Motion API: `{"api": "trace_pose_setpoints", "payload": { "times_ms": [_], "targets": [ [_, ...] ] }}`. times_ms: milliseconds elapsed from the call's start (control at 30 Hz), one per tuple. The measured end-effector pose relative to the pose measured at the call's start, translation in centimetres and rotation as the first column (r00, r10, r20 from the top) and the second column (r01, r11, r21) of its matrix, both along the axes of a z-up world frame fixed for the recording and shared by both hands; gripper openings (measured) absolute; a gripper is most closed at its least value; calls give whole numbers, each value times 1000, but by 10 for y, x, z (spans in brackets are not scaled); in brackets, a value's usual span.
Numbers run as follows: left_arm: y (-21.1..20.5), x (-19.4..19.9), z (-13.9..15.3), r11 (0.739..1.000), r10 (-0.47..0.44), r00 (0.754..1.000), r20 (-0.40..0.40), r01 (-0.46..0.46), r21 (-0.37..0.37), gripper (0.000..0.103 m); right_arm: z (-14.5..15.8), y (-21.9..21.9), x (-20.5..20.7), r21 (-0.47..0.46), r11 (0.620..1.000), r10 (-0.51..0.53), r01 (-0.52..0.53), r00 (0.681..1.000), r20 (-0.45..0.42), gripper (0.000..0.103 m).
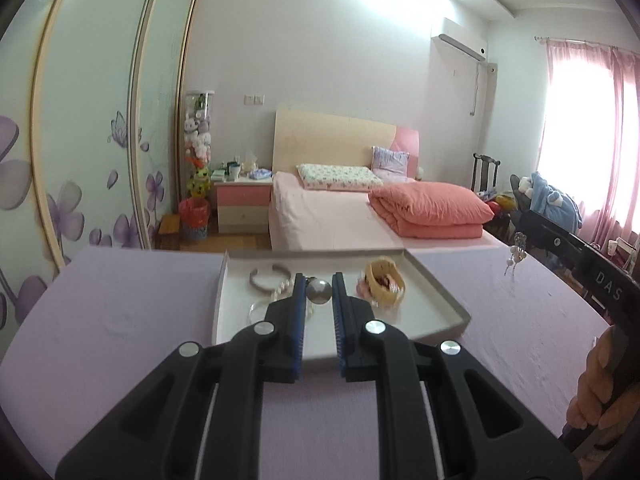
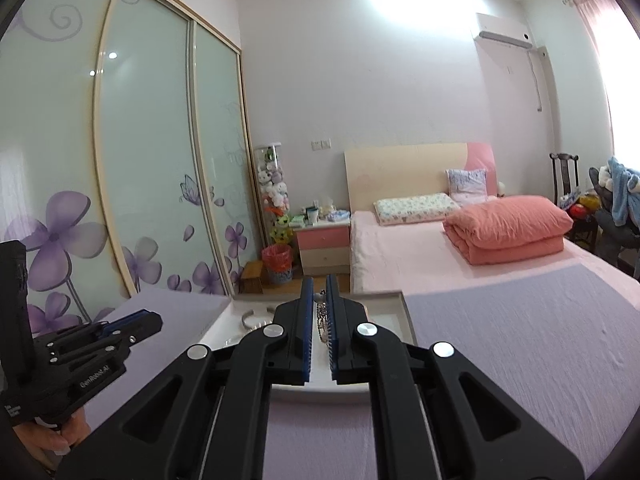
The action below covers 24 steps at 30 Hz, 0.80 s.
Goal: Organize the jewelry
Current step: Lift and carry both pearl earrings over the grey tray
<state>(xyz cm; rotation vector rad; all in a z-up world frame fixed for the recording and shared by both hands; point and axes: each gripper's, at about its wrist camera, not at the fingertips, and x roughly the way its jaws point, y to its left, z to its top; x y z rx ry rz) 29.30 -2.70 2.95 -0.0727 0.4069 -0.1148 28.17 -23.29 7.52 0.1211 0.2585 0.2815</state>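
Observation:
My left gripper (image 1: 319,282) is shut on a round silver pendant (image 1: 319,292) and hangs above a white tray (image 1: 436,280) on the lavender table. In the tray lie a silver cuff (image 1: 266,278), a pearl bracelet (image 1: 283,290), a clear bangle (image 1: 256,309) and a yellow scrunchie (image 1: 385,283). My right gripper (image 2: 319,282) is shut on a dangling silver earring (image 2: 321,322). From the left wrist view that earring (image 1: 515,252) hangs with pearl drops over the table's right side. The tray (image 2: 404,320) lies under the right gripper, and the left gripper (image 2: 150,322) is at the lower left.
The lavender cloth (image 1: 120,320) covers the table around the tray. Beyond it are a pink bed (image 1: 340,216) with a folded coral quilt (image 1: 432,208), a nightstand (image 1: 242,204) and sliding wardrobe doors (image 1: 100,140). A person's hand (image 1: 596,392) grips the right tool.

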Motion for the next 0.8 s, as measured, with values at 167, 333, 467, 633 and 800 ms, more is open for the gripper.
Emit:
{"api": "trace_pose_setpoints", "payload": {
  "times_ms": [167, 333, 467, 633, 800],
  "targets": [
    [-2, 33, 8, 1000, 22, 999, 34, -23, 10, 14, 5, 7, 28, 14, 1000, -13, 13, 1000, 7, 7],
    [-4, 68, 11, 1000, 21, 999, 40, -21, 4, 14, 5, 13, 62, 26, 999, -36, 36, 999, 1, 7],
    [-6, 97, 4, 1000, 17, 1000, 16, -17, -15, 14, -7, 16, 91, 40, 998, -40, 42, 998, -47, 7],
    [-2, 124, -12, 998, 35, 999, -41, -37, -43, 14, -36, 20, 118, 20, 999, -43, 46, 990, -136, 7],
    [-4, 136, -30, 999, 30, 998, -62, -31, -17, 14, -57, 28, 132, 3, 999, -45, 46, 977, -208, 7]
  ]
}}
